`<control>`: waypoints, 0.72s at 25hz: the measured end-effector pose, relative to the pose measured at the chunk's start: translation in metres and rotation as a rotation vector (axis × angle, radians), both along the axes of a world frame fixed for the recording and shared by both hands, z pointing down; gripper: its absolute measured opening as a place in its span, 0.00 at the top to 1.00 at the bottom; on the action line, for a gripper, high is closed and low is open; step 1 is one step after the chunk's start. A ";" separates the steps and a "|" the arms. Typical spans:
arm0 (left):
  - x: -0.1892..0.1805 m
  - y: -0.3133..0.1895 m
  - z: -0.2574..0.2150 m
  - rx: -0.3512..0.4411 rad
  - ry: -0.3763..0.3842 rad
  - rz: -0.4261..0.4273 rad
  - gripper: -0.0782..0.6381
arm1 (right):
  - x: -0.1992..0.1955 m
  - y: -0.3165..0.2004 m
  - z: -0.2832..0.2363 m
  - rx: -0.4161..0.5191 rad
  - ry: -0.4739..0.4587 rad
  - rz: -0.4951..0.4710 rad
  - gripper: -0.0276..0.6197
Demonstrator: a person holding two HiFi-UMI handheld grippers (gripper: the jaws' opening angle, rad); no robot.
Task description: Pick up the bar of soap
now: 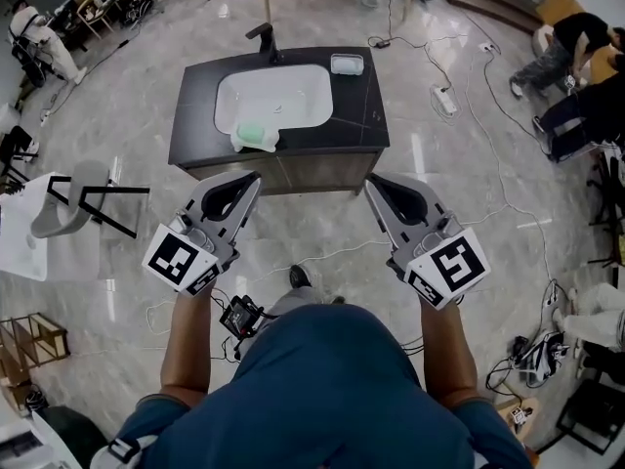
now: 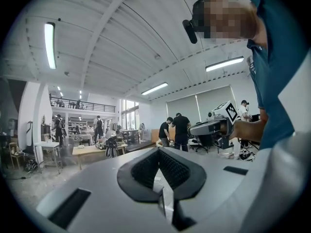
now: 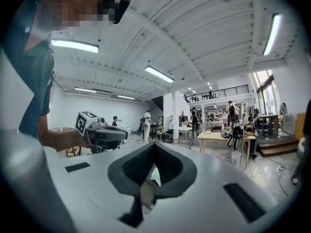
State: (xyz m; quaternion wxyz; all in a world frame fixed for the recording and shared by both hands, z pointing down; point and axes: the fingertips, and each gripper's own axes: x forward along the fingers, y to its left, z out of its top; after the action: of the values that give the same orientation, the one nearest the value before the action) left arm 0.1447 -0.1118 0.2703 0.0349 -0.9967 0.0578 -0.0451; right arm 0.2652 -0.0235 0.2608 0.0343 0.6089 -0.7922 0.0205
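A dark vanity (image 1: 195, 115) with a white basin (image 1: 283, 91) stands on the marble floor ahead of me. At its back right corner sits a small clear dish (image 1: 347, 63) holding something pale; I cannot tell if it is the soap. A pale green lump (image 1: 256, 135) lies on the basin's front rim. My left gripper (image 1: 256, 177) and right gripper (image 1: 371, 182) hover short of the vanity's front edge, both shut and empty. The left gripper view shows its own jaws (image 2: 159, 150) closed, and the right gripper view shows its jaws (image 3: 154, 145) closed too.
A black tap (image 1: 264, 39) rises behind the basin. Cables (image 1: 459, 86) trail over the floor to the right. A white chair (image 1: 59, 213) and black frame stand left. People sit at the right edge (image 1: 576, 47) and the top left.
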 end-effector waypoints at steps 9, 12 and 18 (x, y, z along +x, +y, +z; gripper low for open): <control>0.009 -0.067 -0.001 0.003 0.028 0.037 0.89 | 0.002 -0.069 0.000 -0.006 0.026 0.024 0.93; 0.010 -0.084 0.002 -0.005 0.025 0.017 0.89 | 0.002 -0.086 0.006 -0.019 0.022 0.006 0.94; 0.018 -0.111 0.006 -0.003 0.014 -0.054 0.89 | 0.018 -0.119 0.011 -0.024 0.020 -0.057 0.94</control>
State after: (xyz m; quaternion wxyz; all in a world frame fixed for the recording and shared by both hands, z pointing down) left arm 0.1628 -0.2225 0.2766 0.0318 -0.9951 0.0848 -0.0393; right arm 0.2834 -0.1422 0.2720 0.0500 0.5859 -0.8085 0.0231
